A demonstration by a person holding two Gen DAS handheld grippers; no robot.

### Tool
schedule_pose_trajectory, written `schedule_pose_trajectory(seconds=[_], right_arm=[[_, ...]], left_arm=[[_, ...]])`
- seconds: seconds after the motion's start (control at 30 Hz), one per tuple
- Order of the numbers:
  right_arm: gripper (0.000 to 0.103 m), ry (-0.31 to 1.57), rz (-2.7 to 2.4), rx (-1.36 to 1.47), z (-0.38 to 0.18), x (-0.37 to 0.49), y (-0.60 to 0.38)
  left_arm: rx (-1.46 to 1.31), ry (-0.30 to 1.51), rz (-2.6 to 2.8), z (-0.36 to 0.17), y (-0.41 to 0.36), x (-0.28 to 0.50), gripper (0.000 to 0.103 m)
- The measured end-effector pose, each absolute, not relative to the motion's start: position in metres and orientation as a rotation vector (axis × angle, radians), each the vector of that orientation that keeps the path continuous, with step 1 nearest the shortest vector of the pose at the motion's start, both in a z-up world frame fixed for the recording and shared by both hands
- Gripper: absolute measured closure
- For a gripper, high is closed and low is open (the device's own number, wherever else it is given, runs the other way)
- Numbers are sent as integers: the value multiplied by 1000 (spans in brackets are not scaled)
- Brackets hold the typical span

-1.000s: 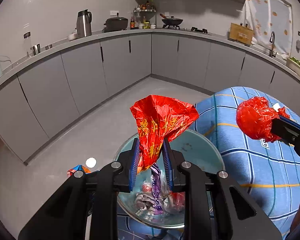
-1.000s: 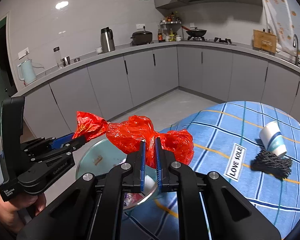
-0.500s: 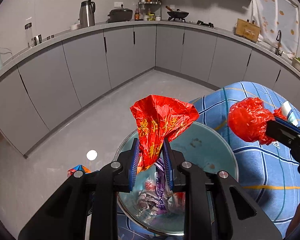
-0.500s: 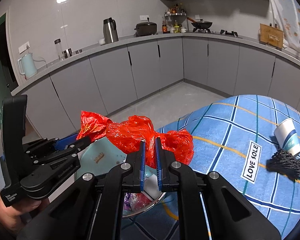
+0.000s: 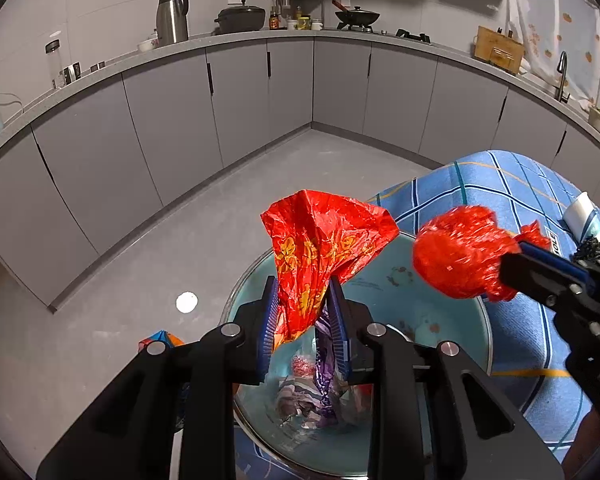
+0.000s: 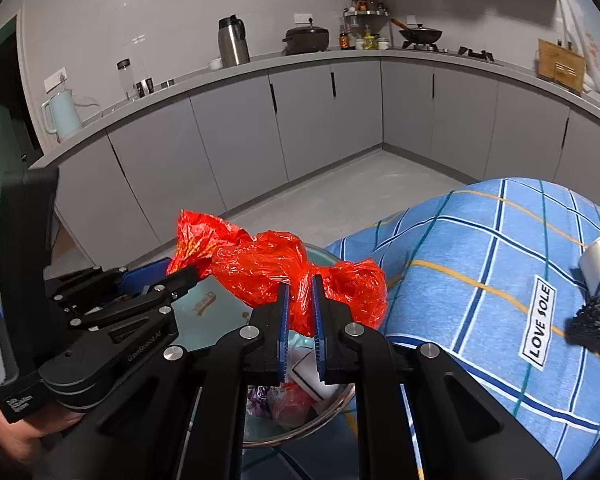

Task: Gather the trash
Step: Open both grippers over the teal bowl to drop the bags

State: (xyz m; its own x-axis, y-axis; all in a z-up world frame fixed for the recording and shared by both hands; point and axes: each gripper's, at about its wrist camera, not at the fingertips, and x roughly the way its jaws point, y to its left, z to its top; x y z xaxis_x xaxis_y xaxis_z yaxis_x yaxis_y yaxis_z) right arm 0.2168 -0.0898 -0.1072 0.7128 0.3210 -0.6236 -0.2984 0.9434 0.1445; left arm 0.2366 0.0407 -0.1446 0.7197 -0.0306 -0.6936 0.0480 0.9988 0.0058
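Left gripper (image 5: 302, 312): you pinch the red wrapper (image 5: 320, 248), thin and crinkly, at its lower tail, frame centre.
Right gripper (image 6: 299, 312): you clamp the red plastic bag (image 6: 284, 272), light, soft and slippery, at its bunched middle.

Each handheld unit, left gripper (image 5: 302, 326) and right gripper (image 6: 299, 320), comprises matte black linkage arms with silver round-head screws, blue ribbed finger pads (image 6: 283, 330), and white lettering printed on the housing.

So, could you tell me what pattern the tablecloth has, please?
The tablecloth is blue, checked with white, navy and orange lines; right wrist view.
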Motion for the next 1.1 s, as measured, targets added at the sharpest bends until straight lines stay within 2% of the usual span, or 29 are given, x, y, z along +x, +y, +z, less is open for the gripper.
schedule_pose_trajectory(seconds=[0.27, 0.33, 0.5, 0.67, 0.73, 1.0, 1.1], right_arm=[[76, 712, 355, 58, -115, 219, -94], [64, 716, 360, 63, -116, 220, -95], [63, 711, 348, 74, -116, 216, -100], [61, 716, 340, 82, -116, 215, -102], [60, 716, 339, 80, -116, 214, -101], [58, 712, 326, 75, -115, 213, -105], [58, 711, 322, 77, -114, 211, -107]], left_arm=[[34, 771, -34, -147, 40, 236, 74], [37, 769, -28, -147, 39, 235, 63], [42, 765, -23, -148, 39, 233, 56], [44, 766, -20, -149, 40, 232, 55], [44, 762, -16, -149, 40, 232, 48], [36, 753, 0, -147, 47, 230, 47], [34, 750, 4, -146, 48, 229, 42]])
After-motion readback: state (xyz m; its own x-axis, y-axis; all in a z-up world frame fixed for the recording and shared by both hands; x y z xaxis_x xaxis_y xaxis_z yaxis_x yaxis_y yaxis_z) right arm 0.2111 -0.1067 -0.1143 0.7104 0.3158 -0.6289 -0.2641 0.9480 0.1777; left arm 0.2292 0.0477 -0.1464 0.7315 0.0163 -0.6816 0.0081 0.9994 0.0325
